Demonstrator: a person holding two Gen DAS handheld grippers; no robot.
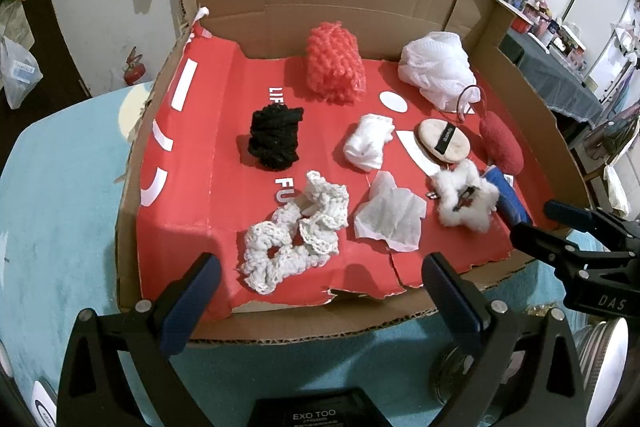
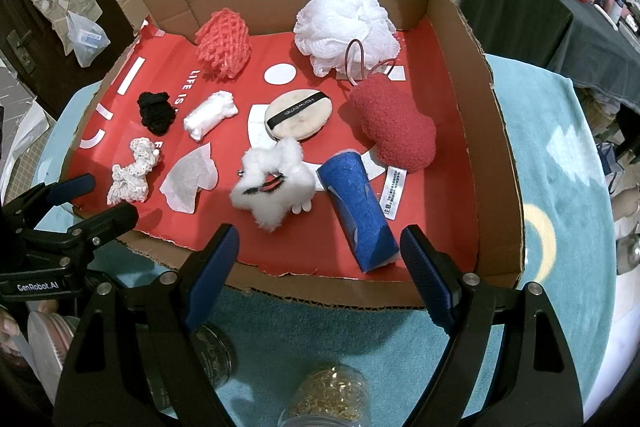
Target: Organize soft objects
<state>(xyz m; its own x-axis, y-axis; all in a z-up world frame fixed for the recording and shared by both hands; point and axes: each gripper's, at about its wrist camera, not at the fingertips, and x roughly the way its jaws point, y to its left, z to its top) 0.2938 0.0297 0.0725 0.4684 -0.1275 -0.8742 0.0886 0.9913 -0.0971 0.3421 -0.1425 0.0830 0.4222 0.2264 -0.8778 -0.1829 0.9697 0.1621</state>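
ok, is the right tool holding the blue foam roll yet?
No. In the right wrist view the right tool is open and empty, short of the blue foam roll, which lies on the red cardboard box floor.

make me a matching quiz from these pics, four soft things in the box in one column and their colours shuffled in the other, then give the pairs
Things:
1. foam net sleeve
2. mesh bath pouf
3. yarn bundle
4. rolled cloth

Colours:
A. blue
B. black
C. coral red
D. white

Pairs: 1-C, 2-D, 3-B, 4-A

All four lie on the red liner of the cardboard box.
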